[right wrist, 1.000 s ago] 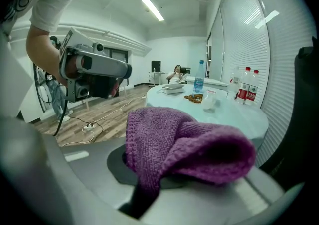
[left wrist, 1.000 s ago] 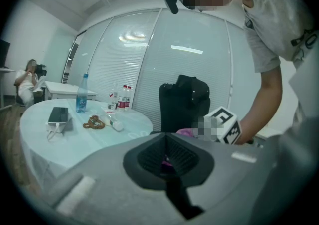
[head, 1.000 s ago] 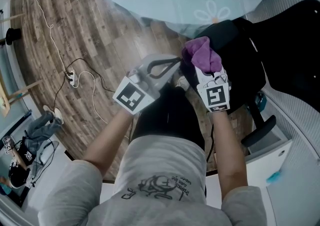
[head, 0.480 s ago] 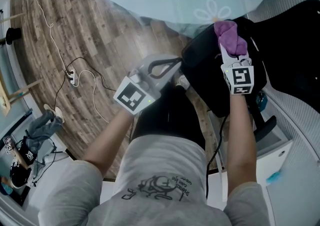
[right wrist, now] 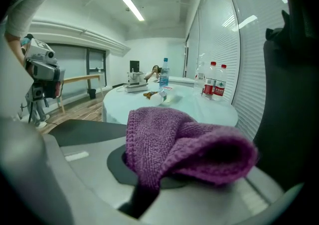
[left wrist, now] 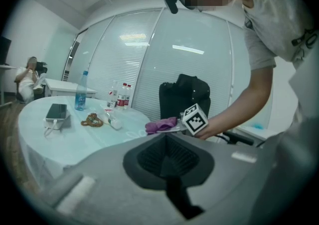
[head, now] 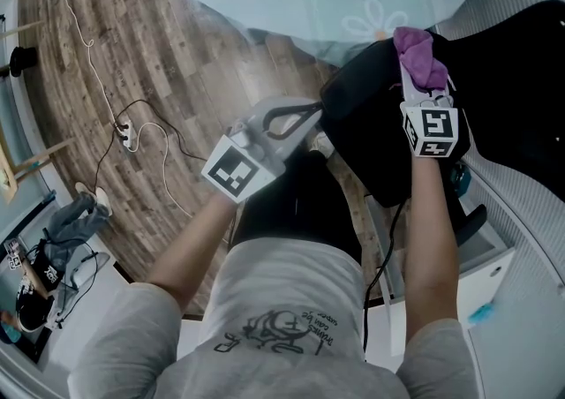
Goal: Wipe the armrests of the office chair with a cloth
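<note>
purple knitted cloth [right wrist: 174, 144] is clamped in the right gripper [head: 417, 79]. its jaws are closed on one fold, and the rest bulges loose over the jaw tips. in the head view the cloth sits at the far edge of the black padded office chair [head: 380, 150], near the pale round glass-topped table [head: 353, 0]. contact with an armrest cannot be confirmed, because cloth and gripper cover that spot. the left gripper [head: 296, 119] has its jaws together with nothing between them. it hangs just off the chair's left edge, above the wood-plank floor [head: 132, 53].

progress, as a judgement: at most one armrest is in hand. the near black bar-shaped armrest [head: 465, 228] lies bare and well apart from the cloth, so it is likely outstanding. no view shows whether any surface has been wiped.

clearances:
- the table rim lies just beyond the cloth, which limits any forward stroke.
- the tall black backrest [right wrist: 294, 94] rises close on the right of the right gripper.
- a white cabinet [head: 481, 278] stands just beside the near armrest, so room there is tight.
- open floor lies to the left.
</note>
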### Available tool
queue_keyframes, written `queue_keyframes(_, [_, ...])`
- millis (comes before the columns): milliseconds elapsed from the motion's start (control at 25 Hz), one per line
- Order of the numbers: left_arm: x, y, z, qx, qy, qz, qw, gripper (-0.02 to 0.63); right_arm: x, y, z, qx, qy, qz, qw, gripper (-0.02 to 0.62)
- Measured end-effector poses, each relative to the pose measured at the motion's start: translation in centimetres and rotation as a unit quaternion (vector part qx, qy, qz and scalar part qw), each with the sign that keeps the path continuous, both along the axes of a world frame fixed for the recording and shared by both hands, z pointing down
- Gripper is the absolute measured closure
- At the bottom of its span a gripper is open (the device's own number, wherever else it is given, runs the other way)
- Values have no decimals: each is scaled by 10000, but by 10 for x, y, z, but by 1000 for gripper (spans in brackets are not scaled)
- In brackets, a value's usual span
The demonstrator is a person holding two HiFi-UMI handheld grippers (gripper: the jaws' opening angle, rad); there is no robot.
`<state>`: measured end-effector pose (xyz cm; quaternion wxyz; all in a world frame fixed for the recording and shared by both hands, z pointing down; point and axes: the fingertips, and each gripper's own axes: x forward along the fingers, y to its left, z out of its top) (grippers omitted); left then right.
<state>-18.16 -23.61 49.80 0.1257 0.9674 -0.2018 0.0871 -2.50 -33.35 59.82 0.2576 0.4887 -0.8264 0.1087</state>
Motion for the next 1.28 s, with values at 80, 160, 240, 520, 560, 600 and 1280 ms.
queue_keyframes(80, [1, 0, -1, 4, 20, -8, 10000, 604, -15, 11, -1, 14, -34, -136, 9999, 568])
queue_keyframes(160, [2, 0, -2, 19, 23, -4, 10000, 604, -36, 25, -3, 47, -35, -401, 9992, 568])
queue_keyframes(240, [2, 0, -1, 26, 20, -1, 10000, 604, -59, 43, -3, 33, -40, -671, 9977, 568])
queue_keyframes(520, [1, 0, -4, 23, 33, -39, 10000, 604, -135, 105, -10, 67, -81, -1483, 9889, 568])
queue_keyframes(560, [1, 0, -3, 6, 18, -44, 10000, 604, -142, 112, -11, 59, -118, -1512, 9884, 568])
queue_keyframes(600, [1, -1, -2, -15, 9, -55, 10000, 604, -147, 117, -13, 62, -148, -1508, 9884, 568])
queue_keyframes(1280, [-5, -1, 0, -80, -3, -203, 9998, 604, -57, 52, -5, 476, -469, -941, 9933, 566])
